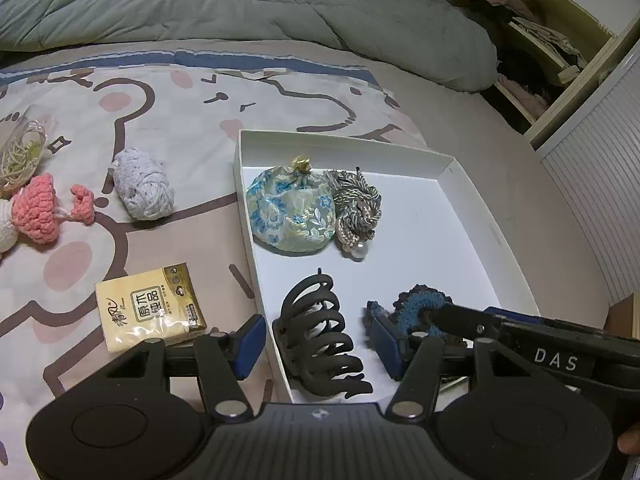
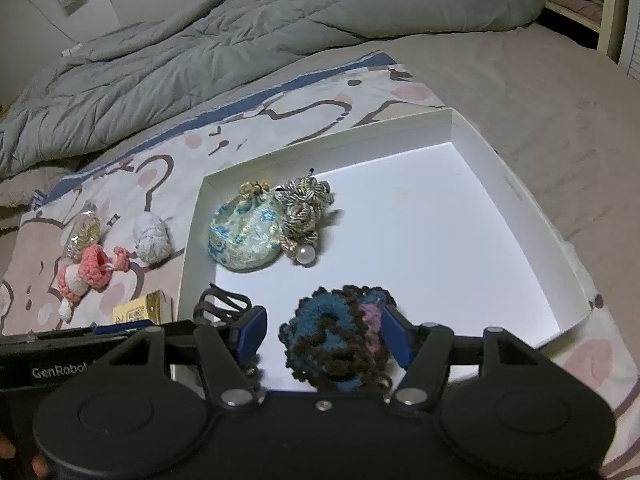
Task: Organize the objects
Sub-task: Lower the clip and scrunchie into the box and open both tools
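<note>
Both my claws tilted steeply down over near edge of white box on bed.

Left claw: part open, pads clear of black hair clip, which lies in box between them, long axis near-to-far.

Right claw: part open around crocheted scrunchie in box; pad contact unclear.

Next candidates, my judgement: tissue pack, white yarn ball, pink crochet toy, all left of box. Left claw nearer.

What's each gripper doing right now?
Left gripper: open, black hair claw lying between its fingers.
Right gripper: open, crocheted scrunchie between, released.
</note>
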Motion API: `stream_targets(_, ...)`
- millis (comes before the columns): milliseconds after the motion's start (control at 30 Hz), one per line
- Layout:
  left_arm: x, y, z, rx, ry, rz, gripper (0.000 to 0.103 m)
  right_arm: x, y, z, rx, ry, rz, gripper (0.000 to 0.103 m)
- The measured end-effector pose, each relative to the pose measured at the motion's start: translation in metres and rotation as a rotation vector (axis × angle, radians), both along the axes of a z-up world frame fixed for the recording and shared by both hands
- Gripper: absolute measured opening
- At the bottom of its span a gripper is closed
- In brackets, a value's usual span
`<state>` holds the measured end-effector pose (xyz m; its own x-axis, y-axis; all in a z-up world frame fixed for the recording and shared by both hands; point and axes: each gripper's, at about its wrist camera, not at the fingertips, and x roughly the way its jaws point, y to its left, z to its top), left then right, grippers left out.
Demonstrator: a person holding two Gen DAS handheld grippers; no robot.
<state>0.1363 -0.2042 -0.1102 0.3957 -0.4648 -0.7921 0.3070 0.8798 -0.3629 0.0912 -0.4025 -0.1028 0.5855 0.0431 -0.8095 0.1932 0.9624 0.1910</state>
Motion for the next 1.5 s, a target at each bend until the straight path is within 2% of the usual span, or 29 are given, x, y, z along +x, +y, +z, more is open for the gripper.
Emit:
stream_targets(200,0.000,0.001,0.000,0.005,0.002,-0.001,0.060,0.001,-0.003,-0.013,0.018,0.092,-0.002,0.051)
stream_targets(300,0.000,0.003,0.000,0.005,0.008,0.001,0.060,0.004,-0.005,-0.027,0.061,0.113,-0.002,0.041)
stream_targets(400,0.000,0.004,0.000,0.009,0.012,0.004,0.060,0.007,-0.005,-0.031,0.090,0.102,0.005,0.039)
stream_targets(700,0.002,0.004,0.001,0.022,0.012,-0.001,0.060,0.010,0.007,-0.021,0.084,0.072,0.061,0.039)
stream_targets(800,0.001,0.005,0.004,0.039,0.003,-0.004,0.066,0.005,0.005,-0.009,0.054,0.045,0.030,0.047)
stream_targets(1000,-0.004,0.007,0.015,0.057,-0.027,-0.017,0.068,-0.007,-0.001,0.011,0.061,-0.015,0.007,0.050)
stream_targets(1267,-0.016,0.015,0.034,0.091,-0.096,-0.034,0.079,-0.023,-0.005,0.031,0.011,-0.072,-0.013,0.057)
stream_targets(1500,-0.027,0.026,0.048,0.124,-0.153,-0.024,0.089,-0.037,-0.004,0.049,-0.024,-0.121,-0.020,0.071)
